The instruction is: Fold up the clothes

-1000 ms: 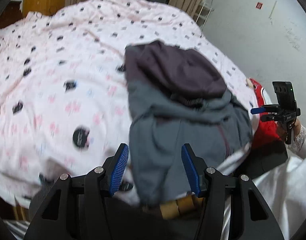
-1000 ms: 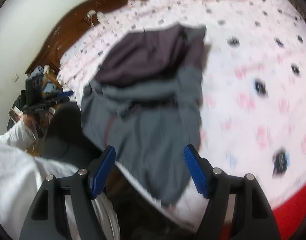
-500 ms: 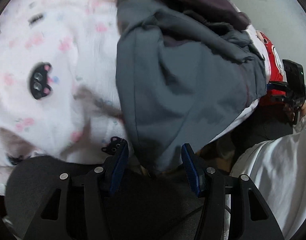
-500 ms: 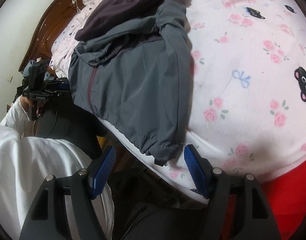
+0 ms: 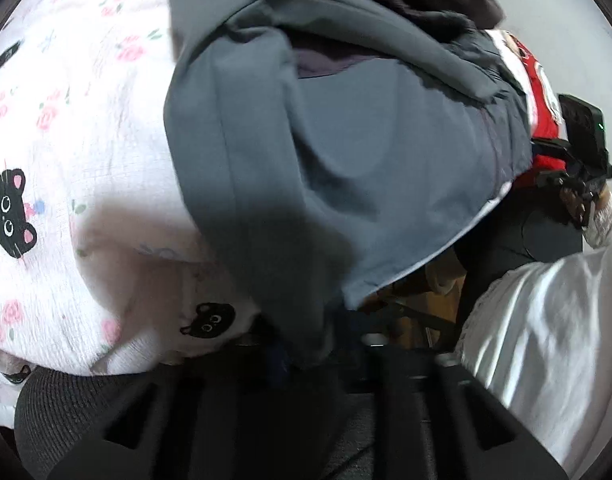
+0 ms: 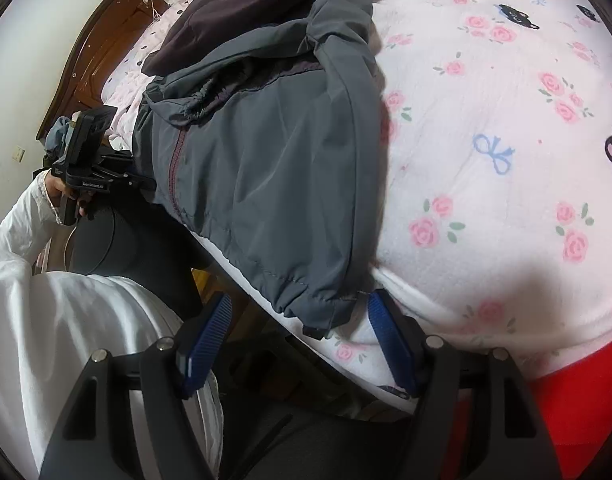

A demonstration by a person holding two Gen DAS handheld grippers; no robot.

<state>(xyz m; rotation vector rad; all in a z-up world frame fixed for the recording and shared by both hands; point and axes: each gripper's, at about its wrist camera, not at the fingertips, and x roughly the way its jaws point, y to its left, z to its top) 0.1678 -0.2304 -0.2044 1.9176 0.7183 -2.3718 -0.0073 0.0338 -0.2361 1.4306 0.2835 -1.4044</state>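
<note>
Lowered, left hand-held gripper has pinched grey jacket; right gapes; "CenRobot.AI" legible.

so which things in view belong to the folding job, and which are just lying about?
Job:
grey zip-up jacket
dark purple garment
left gripper, shut on jacket hem
right gripper, open

Lying about:
pink floral cat-print bedsheet
brown wooden headboard

Right gripper: matte black angular frame, ribbed blue pads on both fingers, round silver screw heads at the finger pivots. Left gripper from outside: black box-shaped camera block on top, white lettering along the black body, too small to read. Person wears a white sleeve with lace-trimmed cuff and a white garment.
</note>
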